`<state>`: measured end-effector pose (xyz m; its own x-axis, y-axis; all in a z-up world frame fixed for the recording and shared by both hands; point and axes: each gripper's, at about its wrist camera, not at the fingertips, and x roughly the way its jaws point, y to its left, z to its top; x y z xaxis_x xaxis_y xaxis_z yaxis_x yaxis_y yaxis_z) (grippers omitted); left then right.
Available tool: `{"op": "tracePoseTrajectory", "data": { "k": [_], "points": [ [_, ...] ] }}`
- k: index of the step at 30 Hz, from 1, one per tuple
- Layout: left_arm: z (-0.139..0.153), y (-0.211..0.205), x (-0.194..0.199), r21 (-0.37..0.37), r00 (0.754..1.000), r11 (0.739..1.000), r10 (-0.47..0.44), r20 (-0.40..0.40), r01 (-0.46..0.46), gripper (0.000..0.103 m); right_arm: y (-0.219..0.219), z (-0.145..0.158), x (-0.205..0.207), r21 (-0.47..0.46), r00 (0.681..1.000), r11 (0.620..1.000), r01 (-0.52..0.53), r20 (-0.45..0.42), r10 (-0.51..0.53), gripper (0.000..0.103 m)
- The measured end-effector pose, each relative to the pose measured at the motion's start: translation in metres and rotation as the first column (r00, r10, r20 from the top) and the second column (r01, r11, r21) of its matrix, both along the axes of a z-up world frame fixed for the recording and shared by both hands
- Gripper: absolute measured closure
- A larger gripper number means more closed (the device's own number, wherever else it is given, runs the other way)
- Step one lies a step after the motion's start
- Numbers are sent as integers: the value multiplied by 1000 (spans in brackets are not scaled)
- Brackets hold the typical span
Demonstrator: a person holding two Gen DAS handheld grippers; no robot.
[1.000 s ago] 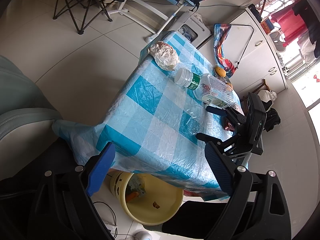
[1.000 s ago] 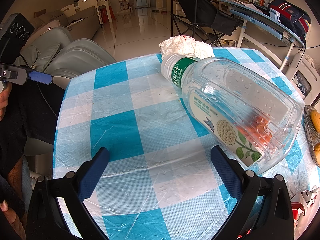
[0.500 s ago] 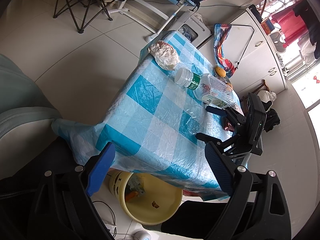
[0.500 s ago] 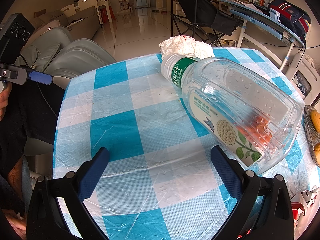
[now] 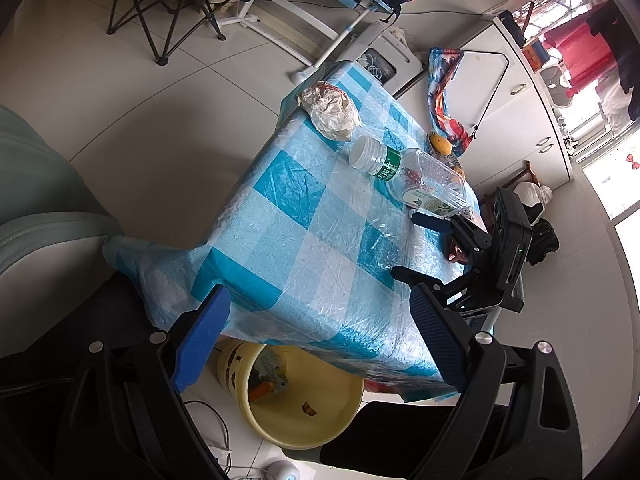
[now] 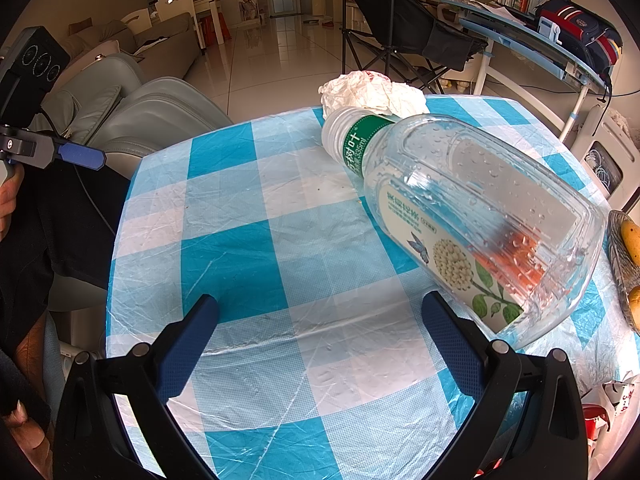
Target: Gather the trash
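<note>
Your left tool (image 5: 316, 332) hangs wide open and empty above the tabletop (image 5: 288, 216) edge, over the yellow bin (image 5: 304, 420) on the floor. Your right tool (image 6: 320, 336) is also spread wide and empty, low over the tabletop. The bottle (image 6: 472, 216) lies on its side just beyond its right finger, cap touching the crumpled paper (image 6: 372, 94).

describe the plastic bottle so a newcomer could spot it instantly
Find the table with the blue-and-white checked cloth. The bottle lies on its side there, white cap toward a crumpled paper wad. It is the only clear item: green neck band, label with leaves and a bird.
</note>
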<state>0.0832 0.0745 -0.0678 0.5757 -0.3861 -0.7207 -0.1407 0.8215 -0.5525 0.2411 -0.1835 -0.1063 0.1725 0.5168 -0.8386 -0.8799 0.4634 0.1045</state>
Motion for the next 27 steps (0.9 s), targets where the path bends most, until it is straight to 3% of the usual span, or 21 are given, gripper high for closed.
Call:
{"op": "tracePoseTrajectory", "data": {
  "k": [27],
  "points": [
    [-1, 0, 0, 2, 1000, 1000, 0, 0, 0, 15, 0, 0, 0, -1, 1000, 1000, 0, 1, 0, 6]
  ]
}}
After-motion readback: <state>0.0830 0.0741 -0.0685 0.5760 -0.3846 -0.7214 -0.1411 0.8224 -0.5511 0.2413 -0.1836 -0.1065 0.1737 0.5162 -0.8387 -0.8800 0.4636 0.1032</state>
